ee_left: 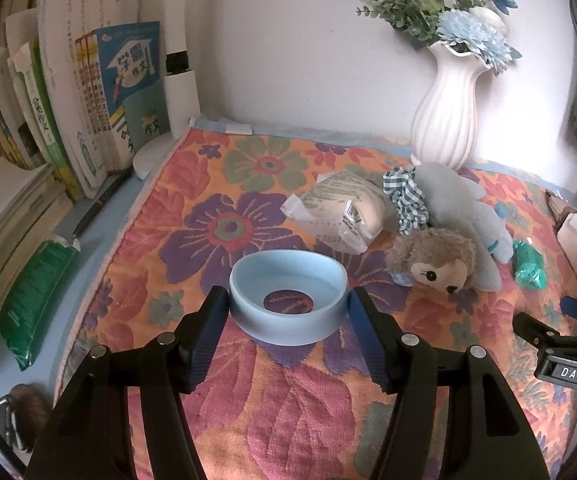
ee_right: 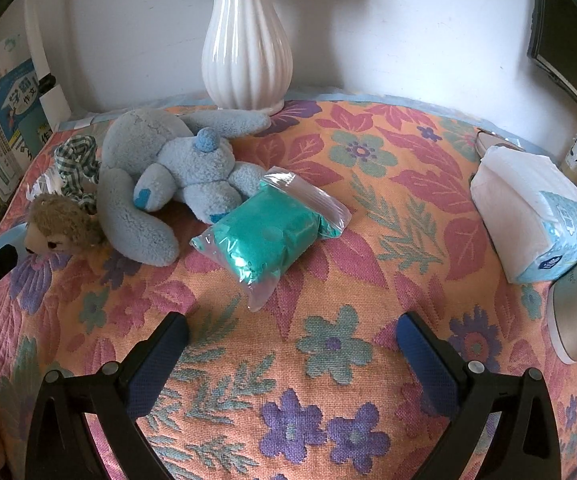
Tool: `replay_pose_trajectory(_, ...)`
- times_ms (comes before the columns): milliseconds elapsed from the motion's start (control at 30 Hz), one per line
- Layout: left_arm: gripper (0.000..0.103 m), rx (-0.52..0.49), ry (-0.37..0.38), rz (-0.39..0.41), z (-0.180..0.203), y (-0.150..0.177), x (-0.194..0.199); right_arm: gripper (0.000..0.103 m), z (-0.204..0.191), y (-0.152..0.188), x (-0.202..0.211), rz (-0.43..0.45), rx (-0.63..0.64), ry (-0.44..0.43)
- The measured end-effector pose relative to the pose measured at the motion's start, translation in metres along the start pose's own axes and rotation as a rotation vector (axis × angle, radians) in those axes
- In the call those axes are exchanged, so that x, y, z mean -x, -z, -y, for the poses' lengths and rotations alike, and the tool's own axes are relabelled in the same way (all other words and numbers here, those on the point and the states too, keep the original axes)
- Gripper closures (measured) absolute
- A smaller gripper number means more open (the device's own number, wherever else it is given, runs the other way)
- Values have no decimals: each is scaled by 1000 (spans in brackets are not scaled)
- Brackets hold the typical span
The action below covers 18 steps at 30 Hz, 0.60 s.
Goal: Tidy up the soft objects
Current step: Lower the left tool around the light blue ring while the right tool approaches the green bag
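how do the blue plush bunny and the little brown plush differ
The blue bunny is pale blue and far larger; the brown plush is tan and small. The bunny sprawls with its limbs and long ears spread, nearer the white vase; the brown plush shows mainly a face with dark eyes, lying at the bunny's side. Both are fuzzy soft toys lying on the flowered cloth.

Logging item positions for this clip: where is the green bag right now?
The green bag lies on the floral cloth mid-frame in the right wrist view, against the blue plush rabbit, ahead of the open right gripper.
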<state>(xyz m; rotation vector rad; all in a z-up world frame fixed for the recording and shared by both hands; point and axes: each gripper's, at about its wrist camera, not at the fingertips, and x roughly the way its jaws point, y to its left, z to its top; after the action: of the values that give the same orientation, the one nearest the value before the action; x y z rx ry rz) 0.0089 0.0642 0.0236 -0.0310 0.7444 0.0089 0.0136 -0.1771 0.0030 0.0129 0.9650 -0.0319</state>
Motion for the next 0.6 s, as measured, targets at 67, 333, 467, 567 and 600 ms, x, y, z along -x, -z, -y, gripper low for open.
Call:
replay_pose_trajectory(67, 43, -6, -1, 1, 1, 0, 0, 0, 0, 0, 0, 0, 0, 0)
replay_pose_trajectory(333, 42, -5, 13, 2, 0, 0, 1, 0, 0, 0, 0, 0, 0, 0)
replay_pose_trajectory(467, 42, -3, 19, 1, 0, 0, 0, 0, 0, 0, 0, 1, 0, 1)
replay_pose_trajectory(567, 42, -3, 17, 1, 0, 0, 1, 0, 0, 0, 0, 1, 0, 1)
replay_pose_trajectory(600, 42, -3, 17, 0, 0, 0, 1, 0, 0, 0, 0, 1, 0, 1)
